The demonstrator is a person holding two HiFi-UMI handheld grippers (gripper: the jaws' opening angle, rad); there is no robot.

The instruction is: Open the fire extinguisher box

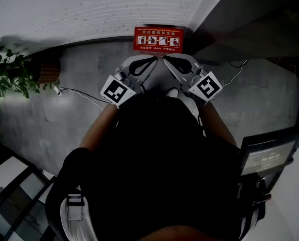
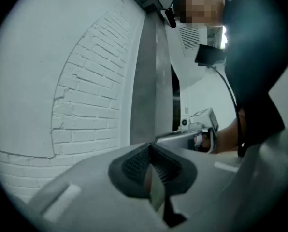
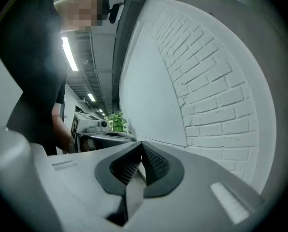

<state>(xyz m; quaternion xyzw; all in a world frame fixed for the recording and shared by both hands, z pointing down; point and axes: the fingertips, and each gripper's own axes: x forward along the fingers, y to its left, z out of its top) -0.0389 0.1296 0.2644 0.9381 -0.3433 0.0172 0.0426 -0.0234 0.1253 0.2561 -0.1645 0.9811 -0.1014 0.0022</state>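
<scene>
Left gripper (image 1: 153, 61) and right gripper (image 1: 165, 60) are both sitting clenched on nothing, tips nearly meeting just short of the red fire extinguisher box (image 1: 158, 39) at the wall (image 1: 89, 9) foot, so they are probably risking skidding off it unless reopened first.

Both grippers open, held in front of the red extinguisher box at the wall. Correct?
Not open: shut. Left gripper and right gripper each show jaws together, nothing between, in their own gripper views. Rest holds: both before the red extinguisher box at the wall.
</scene>
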